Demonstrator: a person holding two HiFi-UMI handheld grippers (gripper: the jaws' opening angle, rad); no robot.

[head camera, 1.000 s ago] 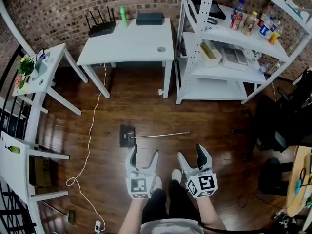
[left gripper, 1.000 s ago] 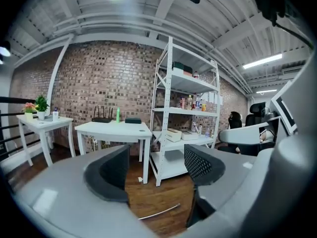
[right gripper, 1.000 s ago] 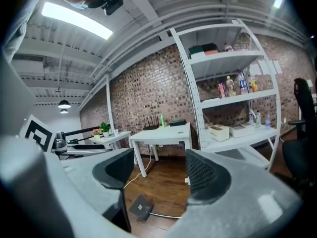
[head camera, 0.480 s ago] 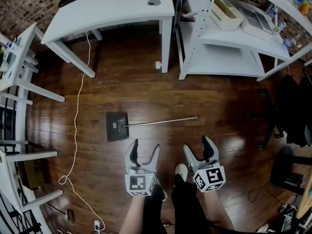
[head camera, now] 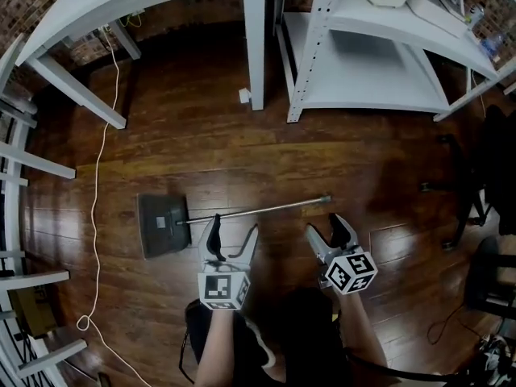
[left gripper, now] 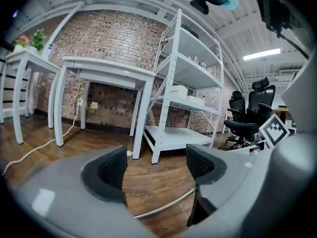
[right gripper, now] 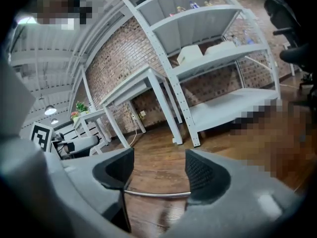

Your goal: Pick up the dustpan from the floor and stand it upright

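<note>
The dustpan lies flat on the wooden floor, its dark pan (head camera: 163, 224) to the left and its thin metal handle (head camera: 266, 210) running right. My left gripper (head camera: 233, 234) is open just on the near side of the handle's middle. In the left gripper view the handle (left gripper: 163, 206) shows low down beyond the open left gripper (left gripper: 156, 165). My right gripper (head camera: 326, 228) is open at the handle's free end. In the right gripper view the handle (right gripper: 156, 194) crosses just past the spread pads of the right gripper (right gripper: 156, 167). Neither gripper holds anything.
A white table's legs (head camera: 254, 39) and a white shelving rack (head camera: 363, 63) stand at the far side. A white cable (head camera: 95, 184) trails along the floor at left. Dark office chairs (head camera: 484, 200) stand at right. The person's legs (head camera: 274, 337) are right behind the grippers.
The head and both grippers have come down toward the floor. The grippers, a short way back from the handle before, now sit right at it, jaws still open.
</note>
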